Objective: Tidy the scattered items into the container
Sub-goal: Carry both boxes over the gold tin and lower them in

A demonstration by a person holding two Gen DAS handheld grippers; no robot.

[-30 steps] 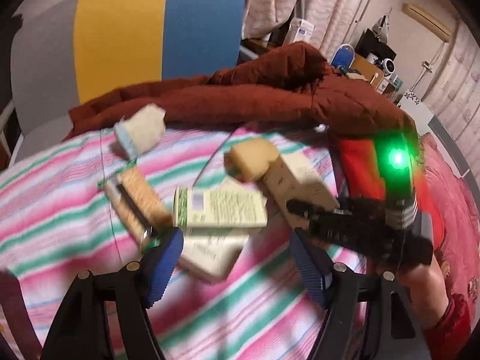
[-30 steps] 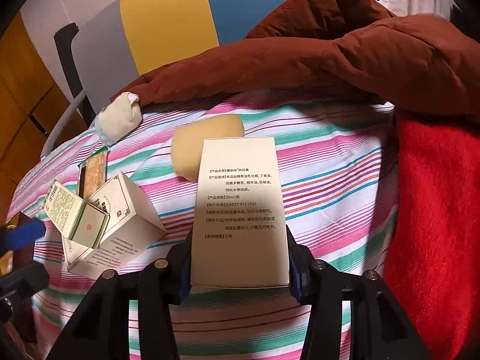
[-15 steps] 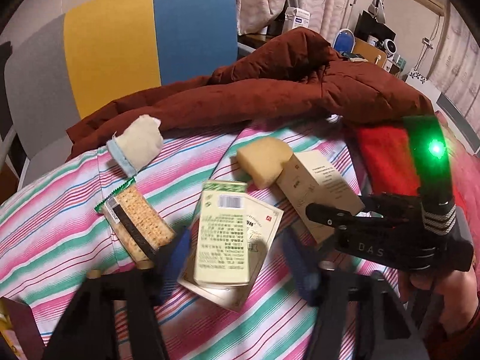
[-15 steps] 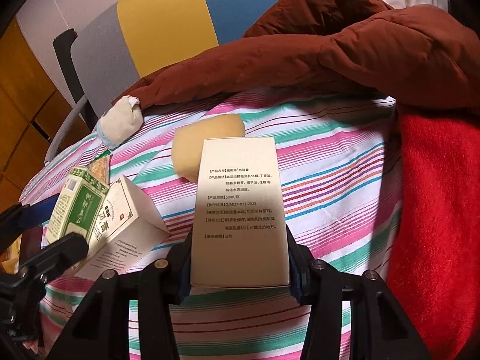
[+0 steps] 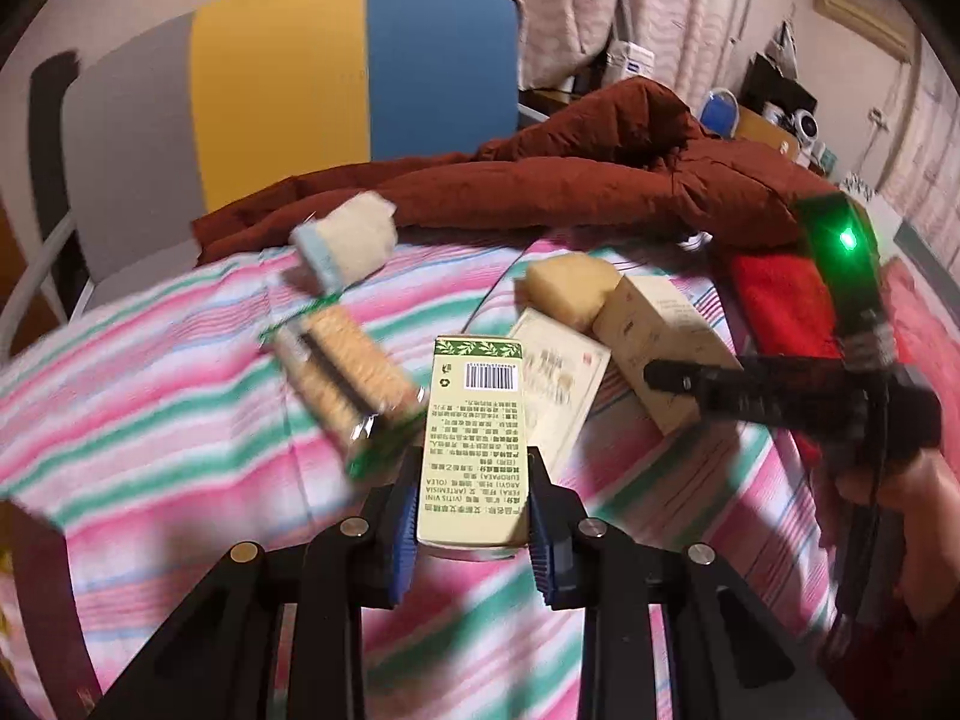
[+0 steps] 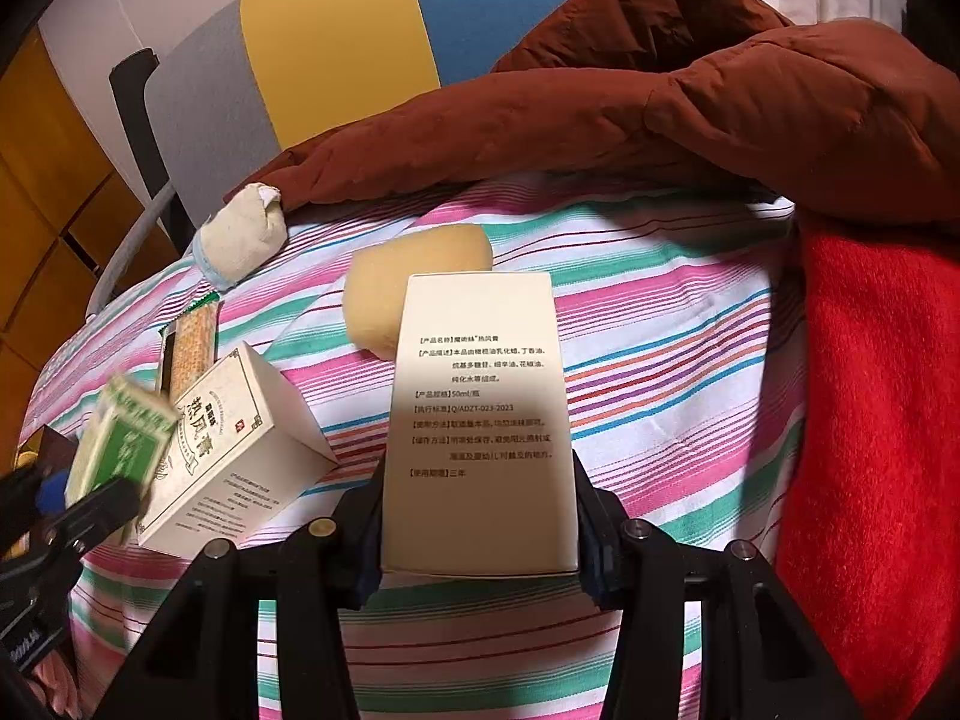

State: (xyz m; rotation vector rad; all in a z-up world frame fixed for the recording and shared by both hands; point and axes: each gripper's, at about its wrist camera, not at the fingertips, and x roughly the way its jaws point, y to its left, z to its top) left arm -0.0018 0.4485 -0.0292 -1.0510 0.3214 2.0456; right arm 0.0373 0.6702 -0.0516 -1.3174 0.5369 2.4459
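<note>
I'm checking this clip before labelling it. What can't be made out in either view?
- Container: in neither view, so its place is unknown.
- Cracker packet: motion-blurred in the left wrist view; print unreadable.
- Green box: blurred in the right wrist view, partly behind the left hand-held gripper.
- Cream box: base hidden between the right hand-held gripper's fingers.

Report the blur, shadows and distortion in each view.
Left wrist view: motion blur smears the cracker packet and striped cloth, while the green box in the left gripper stays sharp; fisheye bends the edges. Right wrist view: mostly sharp, a shadow covers the lower half of the cream box in the right gripper; only the green box at left blurs.
</note>
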